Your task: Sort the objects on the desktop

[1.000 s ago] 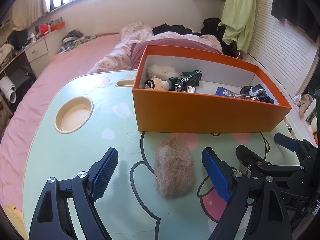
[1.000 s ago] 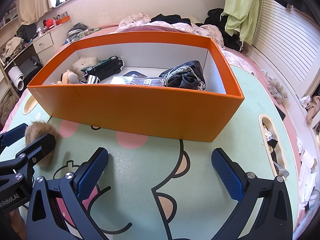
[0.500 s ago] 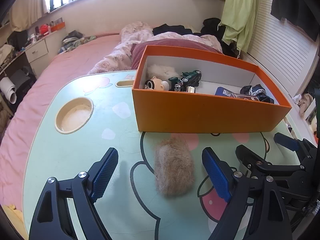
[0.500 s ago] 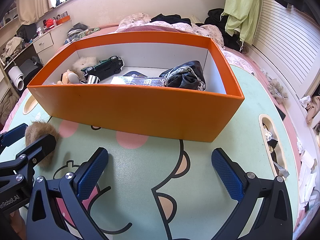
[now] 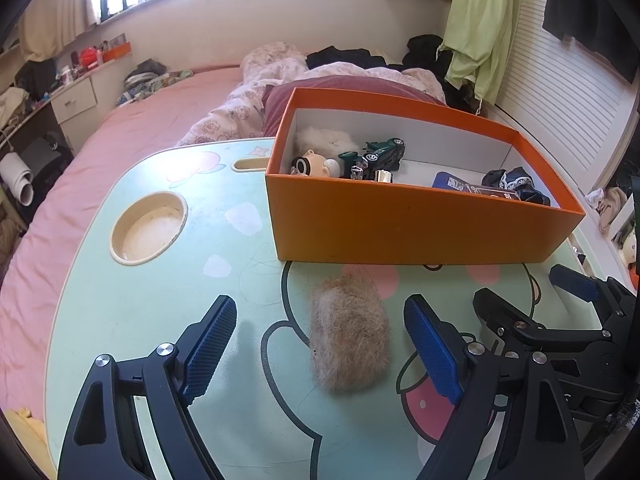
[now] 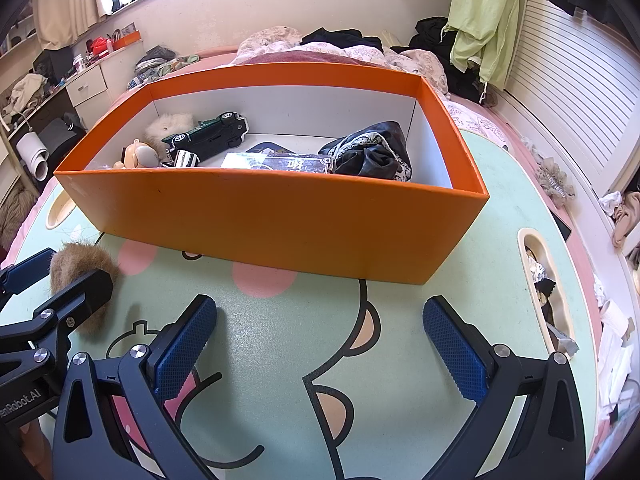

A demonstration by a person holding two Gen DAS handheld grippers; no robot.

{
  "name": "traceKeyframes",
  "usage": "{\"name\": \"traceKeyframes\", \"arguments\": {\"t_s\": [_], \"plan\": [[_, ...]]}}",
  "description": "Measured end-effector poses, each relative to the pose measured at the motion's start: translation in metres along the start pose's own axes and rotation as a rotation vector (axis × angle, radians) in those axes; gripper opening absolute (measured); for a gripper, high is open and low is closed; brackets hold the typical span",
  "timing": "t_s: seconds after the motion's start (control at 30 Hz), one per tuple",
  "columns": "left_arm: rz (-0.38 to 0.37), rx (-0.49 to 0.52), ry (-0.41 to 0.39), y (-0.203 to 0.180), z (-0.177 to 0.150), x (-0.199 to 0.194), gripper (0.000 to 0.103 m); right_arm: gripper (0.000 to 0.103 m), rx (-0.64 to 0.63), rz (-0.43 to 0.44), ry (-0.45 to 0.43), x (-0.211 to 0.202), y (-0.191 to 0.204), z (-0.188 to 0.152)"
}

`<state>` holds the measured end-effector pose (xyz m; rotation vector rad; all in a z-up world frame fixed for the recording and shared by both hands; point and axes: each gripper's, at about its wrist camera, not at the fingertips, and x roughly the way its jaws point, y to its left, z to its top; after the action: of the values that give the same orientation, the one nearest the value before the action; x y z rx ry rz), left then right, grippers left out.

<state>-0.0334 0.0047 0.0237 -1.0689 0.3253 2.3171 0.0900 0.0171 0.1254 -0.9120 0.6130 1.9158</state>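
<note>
A tan furry tuft (image 5: 349, 336) lies on the green cartoon lap table (image 5: 160, 304), just in front of the orange box (image 5: 400, 228). My left gripper (image 5: 320, 344) stands open around the tuft, its blue pads apart from the fur on both sides. The box holds a green toy car (image 6: 212, 132), a small doll figure (image 6: 136, 156), a white fluffy piece (image 6: 168, 126), a printed card (image 6: 276, 162) and dark fabric (image 6: 372, 156). My right gripper (image 6: 320, 344) is open over bare table in front of the box (image 6: 280, 220), with nothing between its fingers. The tuft (image 6: 80, 264) shows at its left.
A round cup recess (image 5: 149, 228) sits at the table's left and a narrow slot (image 6: 544, 292) with small clutter at its right. Behind the table lies a pink bed (image 5: 132, 136) with bedding and clothes. A hair claw (image 6: 554, 180) rests near the table's far right edge.
</note>
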Motion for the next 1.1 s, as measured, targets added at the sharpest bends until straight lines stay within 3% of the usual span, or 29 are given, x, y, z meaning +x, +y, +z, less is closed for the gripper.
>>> {"name": "traceKeyframes", "arguments": {"t_s": [1.1], "plan": [[-0.006,0.004,0.001,0.0045,-0.0038,-0.0001,0.086,0.103,0.02,-0.006,-0.002,-0.0002,-0.0005,-0.0008]]}}
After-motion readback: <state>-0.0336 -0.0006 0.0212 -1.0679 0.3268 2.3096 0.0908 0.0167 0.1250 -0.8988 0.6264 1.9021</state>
